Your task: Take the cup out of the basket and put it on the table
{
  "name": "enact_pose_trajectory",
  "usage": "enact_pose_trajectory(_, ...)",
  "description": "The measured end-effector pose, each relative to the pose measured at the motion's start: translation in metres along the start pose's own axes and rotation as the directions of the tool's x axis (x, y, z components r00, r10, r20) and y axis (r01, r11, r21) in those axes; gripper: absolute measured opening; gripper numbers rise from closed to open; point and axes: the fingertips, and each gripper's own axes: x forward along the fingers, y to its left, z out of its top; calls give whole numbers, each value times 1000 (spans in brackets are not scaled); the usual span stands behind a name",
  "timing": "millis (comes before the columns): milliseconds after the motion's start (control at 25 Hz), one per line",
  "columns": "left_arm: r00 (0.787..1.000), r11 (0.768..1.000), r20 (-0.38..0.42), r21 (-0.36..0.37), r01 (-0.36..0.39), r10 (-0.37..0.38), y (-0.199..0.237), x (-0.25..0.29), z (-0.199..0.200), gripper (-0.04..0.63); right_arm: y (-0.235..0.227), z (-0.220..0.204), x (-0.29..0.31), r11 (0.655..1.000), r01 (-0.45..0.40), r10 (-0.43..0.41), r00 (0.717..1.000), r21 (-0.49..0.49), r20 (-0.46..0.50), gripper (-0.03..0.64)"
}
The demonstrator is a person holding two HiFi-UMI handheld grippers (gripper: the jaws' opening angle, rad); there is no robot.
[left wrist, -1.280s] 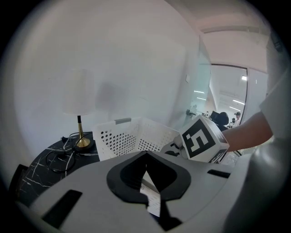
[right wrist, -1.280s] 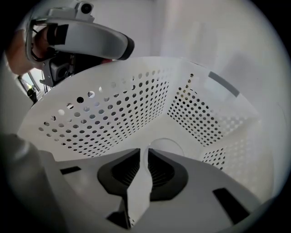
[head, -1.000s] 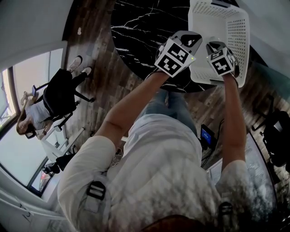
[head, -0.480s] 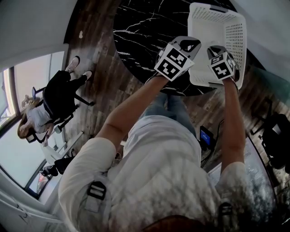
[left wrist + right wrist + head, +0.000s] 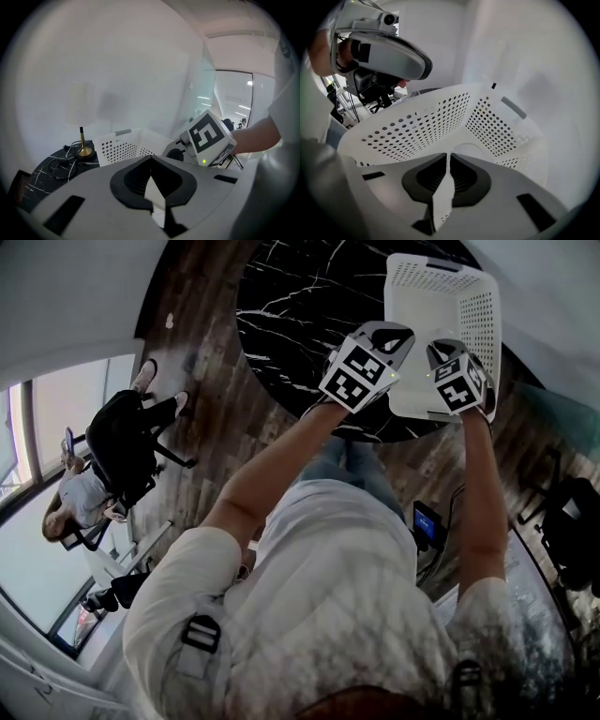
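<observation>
A white perforated basket (image 5: 441, 296) stands at the right side of the round black marble table (image 5: 300, 296). In the right gripper view a pale rounded shape (image 5: 472, 149) lies low inside the basket (image 5: 417, 126), just past the jaw tips; it may be the cup. My right gripper (image 5: 448, 154) points into the basket, its jaws shut with nothing between them. In the head view it (image 5: 452, 367) hovers over the basket's near rim. My left gripper (image 5: 370, 348) hangs left of the basket over the table edge. Seen from its own camera, that left gripper (image 5: 150, 160) is shut and empty.
A brass lamp base (image 5: 85, 150) and loose cables (image 5: 61, 165) sit on the table behind the basket (image 5: 124, 143). A white wall stands close behind. On the wooden floor, a person sits on a black chair (image 5: 122, 442) at left; another dark chair (image 5: 572, 521) is at right.
Both grippers stay at the basket's near edge, hardly moved. The head view has drifted a little, so the basket and table sit slightly higher and more to the left.
</observation>
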Motion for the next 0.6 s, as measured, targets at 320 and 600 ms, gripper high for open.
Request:
enact_pose_trajectory(320,1000,1000,20,5,6,-6,-12,-13,10,6,2,10,-30,999,35,-34,999,-14,34,29)
enact_pose_trajectory(600,999,1000,51,14,12,-13,-23,-30,27,6,3,25,-67,996,82,-80,994,-29,80,29)
